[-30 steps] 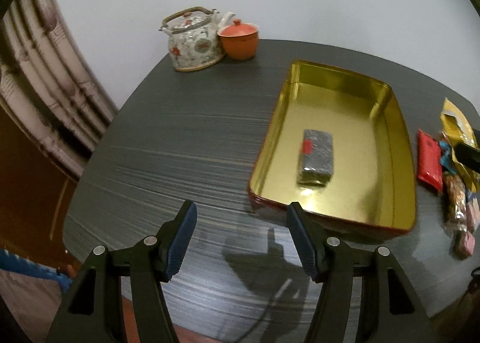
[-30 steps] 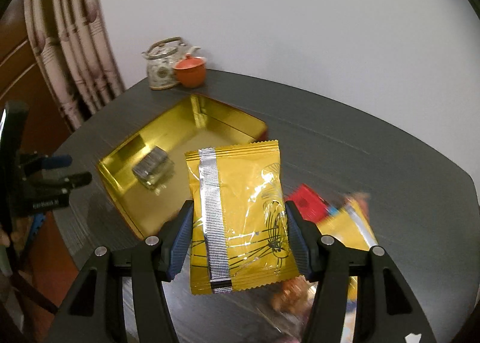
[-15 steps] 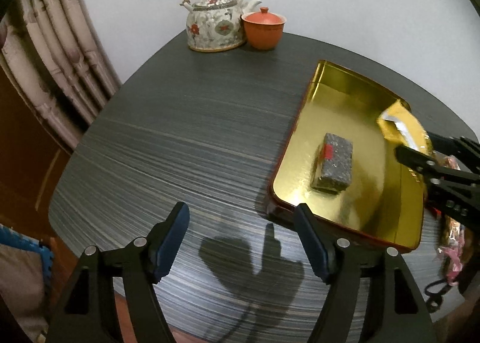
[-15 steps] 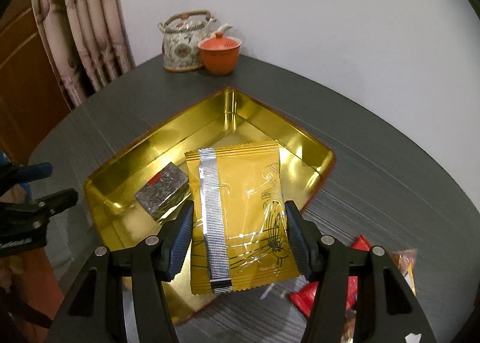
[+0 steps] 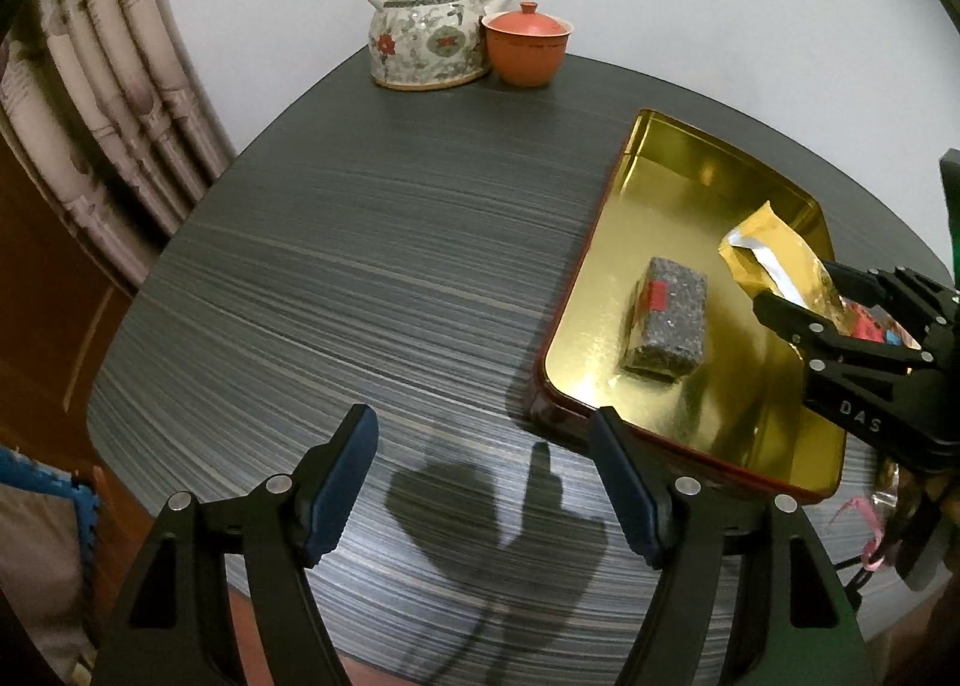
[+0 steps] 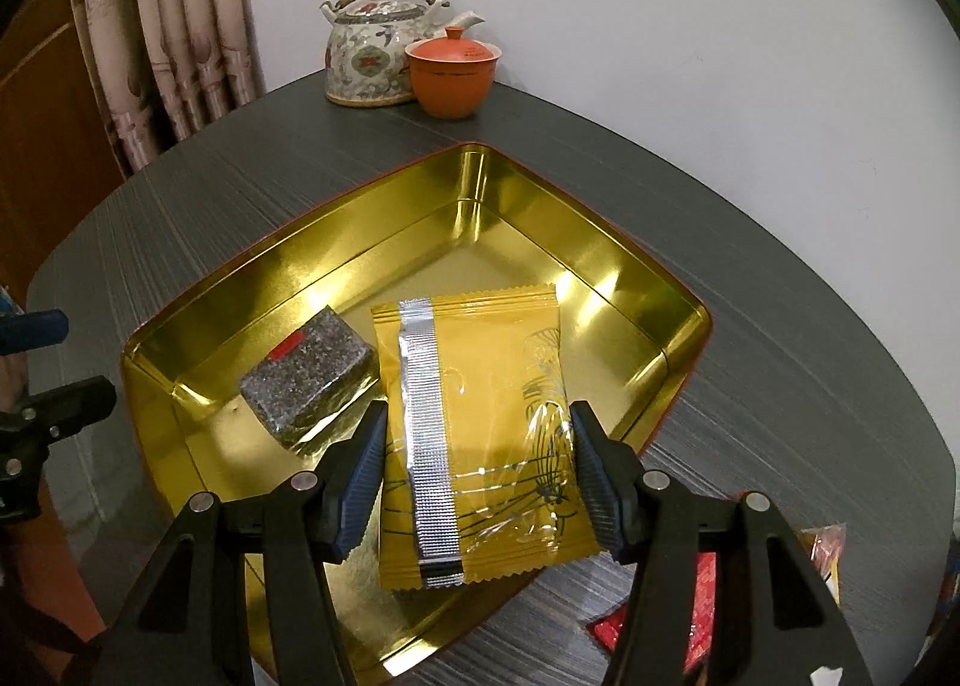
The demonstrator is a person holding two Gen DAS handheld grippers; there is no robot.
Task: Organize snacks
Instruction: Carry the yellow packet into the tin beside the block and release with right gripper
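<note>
A gold tin tray (image 6: 540,218) (image 5: 618,242) with a red rim lies on the dark table. A grey speckled snack block (image 6: 309,374) (image 5: 666,320) with a red label lies in it. My right gripper (image 6: 474,470) is shut on a yellow snack packet (image 6: 480,422) with a silver seam and holds it over the tray, beside the block; it also shows in the left wrist view (image 5: 774,266). My left gripper (image 5: 483,482) is open and empty above the table, left of the tray's near corner.
A flowered teapot (image 5: 426,32) (image 6: 378,56) and an orange lidded cup (image 5: 528,50) (image 6: 453,77) stand at the table's far edge. Several more snack packets (image 6: 702,620) lie right of the tray. A curtain (image 5: 102,86) hangs at the left.
My right gripper has carried the yellow packet from the snack pile to over the tray and lowered it. My left gripper has shifted left and stayed open.
</note>
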